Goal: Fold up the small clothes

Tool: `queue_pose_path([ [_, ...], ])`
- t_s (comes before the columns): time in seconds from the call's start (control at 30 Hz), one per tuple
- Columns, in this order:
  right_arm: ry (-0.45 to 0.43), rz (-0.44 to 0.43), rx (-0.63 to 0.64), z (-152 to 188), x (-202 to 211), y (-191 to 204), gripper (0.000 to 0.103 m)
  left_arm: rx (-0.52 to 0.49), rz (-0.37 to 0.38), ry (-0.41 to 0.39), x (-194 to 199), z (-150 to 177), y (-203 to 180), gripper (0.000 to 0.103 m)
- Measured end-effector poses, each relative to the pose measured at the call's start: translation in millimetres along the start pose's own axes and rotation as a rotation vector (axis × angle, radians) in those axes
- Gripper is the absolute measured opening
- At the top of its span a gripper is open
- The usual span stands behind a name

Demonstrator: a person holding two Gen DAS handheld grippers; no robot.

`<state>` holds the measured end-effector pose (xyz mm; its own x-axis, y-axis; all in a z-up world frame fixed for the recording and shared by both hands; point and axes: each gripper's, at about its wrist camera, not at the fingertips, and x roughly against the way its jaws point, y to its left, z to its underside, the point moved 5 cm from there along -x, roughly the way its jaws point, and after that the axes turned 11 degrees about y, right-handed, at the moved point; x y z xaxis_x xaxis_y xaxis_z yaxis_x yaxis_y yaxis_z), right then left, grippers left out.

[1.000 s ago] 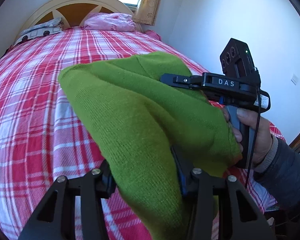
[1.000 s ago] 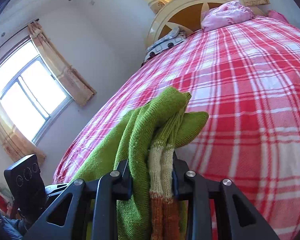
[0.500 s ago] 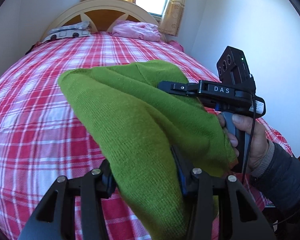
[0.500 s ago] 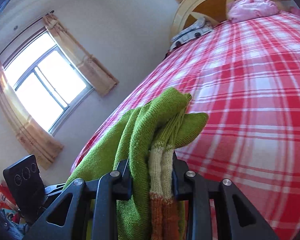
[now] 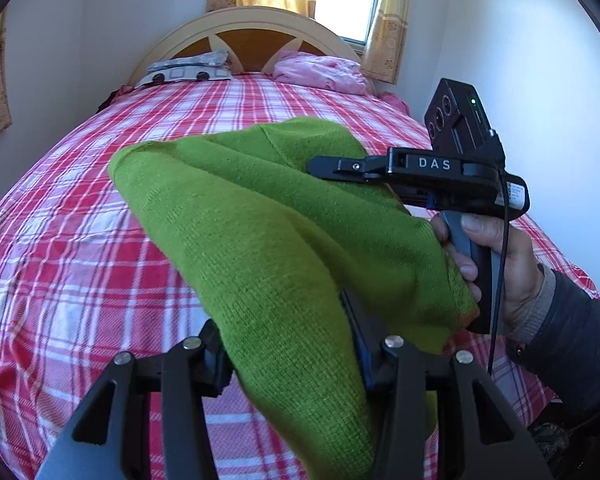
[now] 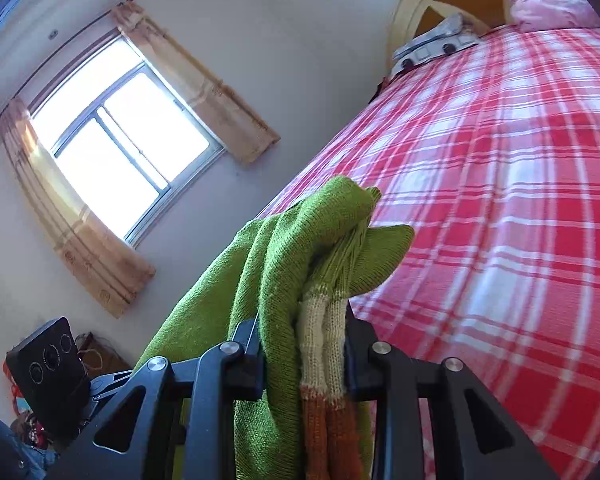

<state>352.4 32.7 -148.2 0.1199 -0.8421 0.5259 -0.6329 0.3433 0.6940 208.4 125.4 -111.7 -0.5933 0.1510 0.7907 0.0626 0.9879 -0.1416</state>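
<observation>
A small green knit garment [image 5: 268, 240] with cream and orange striped cuffs [image 6: 324, 360] hangs in the air between both grippers, above the red plaid bed [image 5: 80, 248]. My left gripper [image 5: 288, 356] is shut on one bunched end of it. My right gripper [image 6: 304, 352] is shut on the other end, green folds and both cuffs squeezed between its fingers. In the left wrist view the right gripper [image 5: 332, 166] sits at the right, held by a hand [image 5: 496, 256], its tips against the cloth. The left gripper's body [image 6: 52, 368] shows at the lower left of the right wrist view.
The bed has a rounded cream headboard [image 5: 244, 36], a grey patterned pillow [image 5: 188, 70] and a pink bundle [image 5: 320, 72] at its far end. A curtained window [image 6: 116, 148] is on the side wall. White walls close in on the bed's right side.
Both grippers have tilted upward with the garment still held, so more of the walls, windows and headboard shows. The grip on the cloth is unchanged.
</observation>
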Motion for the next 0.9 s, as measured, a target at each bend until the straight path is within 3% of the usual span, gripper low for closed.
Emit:
queue_pose_path([
  [0.6,0.171,-0.088,0.021,-5.0,-113.9,36.5,0.029,0.098,-0.1,0.038,13.6,39.5,56.1,0.049],
  [0.9,0.233,-0.073,0.018,1.0,-151.3,38.1,0.029,0.149,-0.101,0.074,6.0,62.3,74.8,0.049],
])
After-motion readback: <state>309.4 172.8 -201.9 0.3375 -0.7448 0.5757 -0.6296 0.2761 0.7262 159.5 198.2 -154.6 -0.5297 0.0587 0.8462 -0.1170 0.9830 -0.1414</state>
